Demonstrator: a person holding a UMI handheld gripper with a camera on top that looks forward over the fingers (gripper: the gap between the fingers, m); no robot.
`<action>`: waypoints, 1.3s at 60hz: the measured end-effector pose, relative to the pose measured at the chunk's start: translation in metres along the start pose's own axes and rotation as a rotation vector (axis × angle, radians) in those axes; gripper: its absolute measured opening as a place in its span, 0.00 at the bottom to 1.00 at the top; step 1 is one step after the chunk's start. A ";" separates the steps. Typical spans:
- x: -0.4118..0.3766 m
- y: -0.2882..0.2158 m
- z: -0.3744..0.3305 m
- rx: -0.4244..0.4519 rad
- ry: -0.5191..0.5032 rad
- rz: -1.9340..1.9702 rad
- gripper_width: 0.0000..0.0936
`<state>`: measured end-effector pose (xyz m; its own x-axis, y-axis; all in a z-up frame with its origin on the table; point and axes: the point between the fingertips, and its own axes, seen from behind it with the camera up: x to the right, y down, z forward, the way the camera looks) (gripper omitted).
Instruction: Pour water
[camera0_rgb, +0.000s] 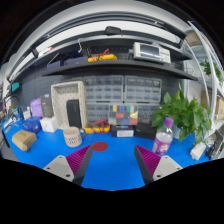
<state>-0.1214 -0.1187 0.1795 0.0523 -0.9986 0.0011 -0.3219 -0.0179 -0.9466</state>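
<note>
My gripper (111, 165) is open and empty, with its two magenta pads (73, 161) spread wide above the blue tabletop (112, 160). A clear bottle with a pink cap (164, 136) stands beyond the right finger, in front of the plant. A small beige woven cup (72, 137) stands beyond the left finger. A flat red disc (99, 147) lies on the table just ahead of the fingers, between them and the cup. Nothing is between the fingers.
A leafy green plant (186, 112) stands at the right. A white box-like appliance (68, 103) and drawer cabinets (122, 96) line the back under a shelf. Small coloured objects (124, 117) sit at the back. A tan object (22, 140) lies at far left.
</note>
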 end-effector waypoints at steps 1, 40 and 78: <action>0.007 0.007 -0.001 -0.009 0.001 -0.003 0.92; 0.171 0.036 0.089 0.053 0.076 0.040 0.91; 0.160 0.025 0.125 0.053 0.100 -0.100 0.32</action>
<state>-0.0026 -0.2724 0.1157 -0.0135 -0.9920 0.1254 -0.2691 -0.1172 -0.9560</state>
